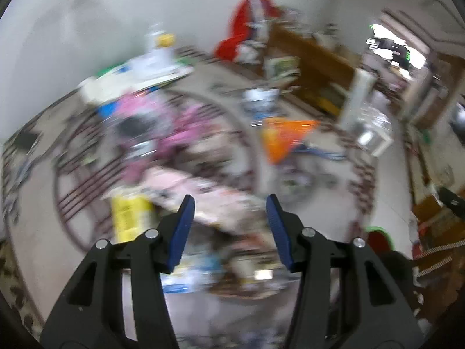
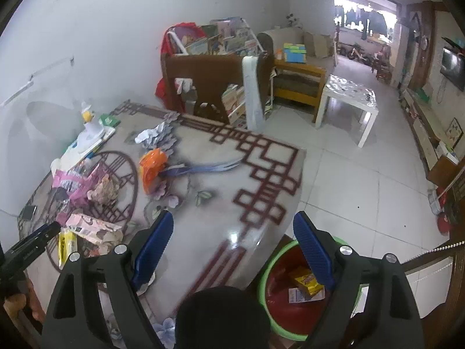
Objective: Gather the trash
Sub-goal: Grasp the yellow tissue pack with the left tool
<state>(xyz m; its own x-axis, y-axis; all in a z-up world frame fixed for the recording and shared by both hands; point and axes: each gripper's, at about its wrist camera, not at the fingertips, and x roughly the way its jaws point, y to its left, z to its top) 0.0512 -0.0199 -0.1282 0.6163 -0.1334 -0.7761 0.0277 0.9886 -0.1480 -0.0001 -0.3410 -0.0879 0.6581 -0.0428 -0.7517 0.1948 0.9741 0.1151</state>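
Note:
Trash lies on a patterned table (image 2: pixel 232 203): a pink wrapper (image 2: pixel 93 226), a yellow packet (image 2: pixel 67 245), a pink bag (image 2: pixel 76 184), an orange wrapper (image 2: pixel 151 168) and crumpled silver foil (image 2: pixel 158 136). A red bin with a green rim (image 2: pixel 268 264) stands by the table's edge and holds a yellow packet (image 2: pixel 306 283). My right gripper (image 2: pixel 234 235) is open and empty above the table edge and bin. My left gripper (image 1: pixel 229 218) is open and empty, just above the pink wrapper (image 1: pixel 186 189) and yellow packet (image 1: pixel 129 215); that view is blurred. It shows at the left edge of the right wrist view (image 2: pixel 32 240).
A white bottle and papers (image 2: pixel 87 136) sit at the table's far left, and a phone (image 2: pixel 28 212) near its left edge. A brown bookshelf (image 2: pixel 215 84), a wooden bench (image 2: pixel 299 84) and a white side table (image 2: pixel 348 99) stand beyond on the tiled floor.

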